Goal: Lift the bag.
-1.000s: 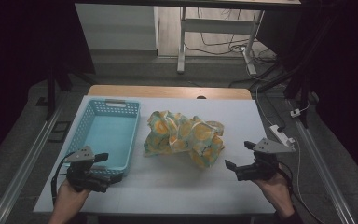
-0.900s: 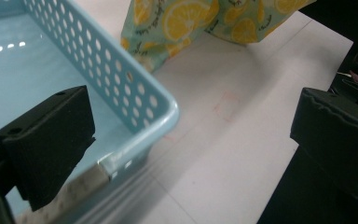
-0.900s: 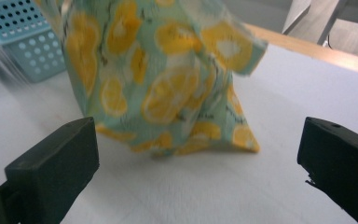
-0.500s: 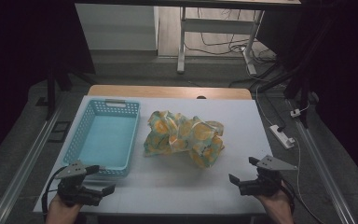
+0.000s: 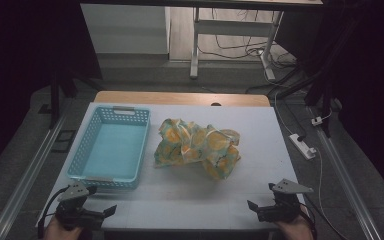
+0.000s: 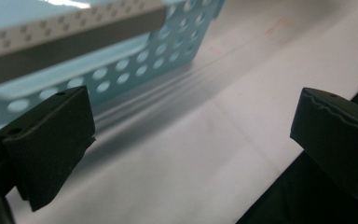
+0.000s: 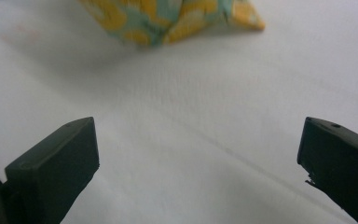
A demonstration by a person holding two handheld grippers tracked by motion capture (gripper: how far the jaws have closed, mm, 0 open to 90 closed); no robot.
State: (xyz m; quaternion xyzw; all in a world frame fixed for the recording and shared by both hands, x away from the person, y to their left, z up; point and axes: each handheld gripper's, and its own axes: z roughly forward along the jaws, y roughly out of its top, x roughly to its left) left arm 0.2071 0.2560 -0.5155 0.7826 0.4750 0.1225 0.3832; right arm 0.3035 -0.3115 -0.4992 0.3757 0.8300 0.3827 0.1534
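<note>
- From the high view I have a white, matte-topped table (image 5: 190,200) with a strip of pale wood showing along its far edge.
- On the left half sits a light blue rectangular plastic basket (image 5: 111,148) with rows of round holes in its walls and a smooth flat floor; nothing lies inside it.
- Just right of the basket, near the table's middle and apart from it, lies a crumpled cloth printed in yellow-orange on teal (image 5: 197,146). It is soft and bunched into loose folds, with one pointed corner reaching toward my near right.
- My left gripper (image 5: 109,211) is at the near-left corner of the table, just in front of the basket's near wall. Its jaws stand spread wide with nothing between them.
- In the left gripper view, the two black blocky pads sit far apart over bare white table, and the basket's perforated wall (image 6: 144,51) with its grey speckled rim runs across the top left. The right pad's inner edge looks rough or chipped, though the blur makes me unsure.
- My right gripper (image 5: 252,205) is at the near-right edge, well clear of the cloth, and it too is released, jaws wide and empty.
- In the right gripper view, the cloth's pointed corner (image 7: 177,18) shows at the top, resting on the table's finely textured white surface.
- A white power strip (image 5: 302,146) lies on the grey floor to the right of the table.
</note>
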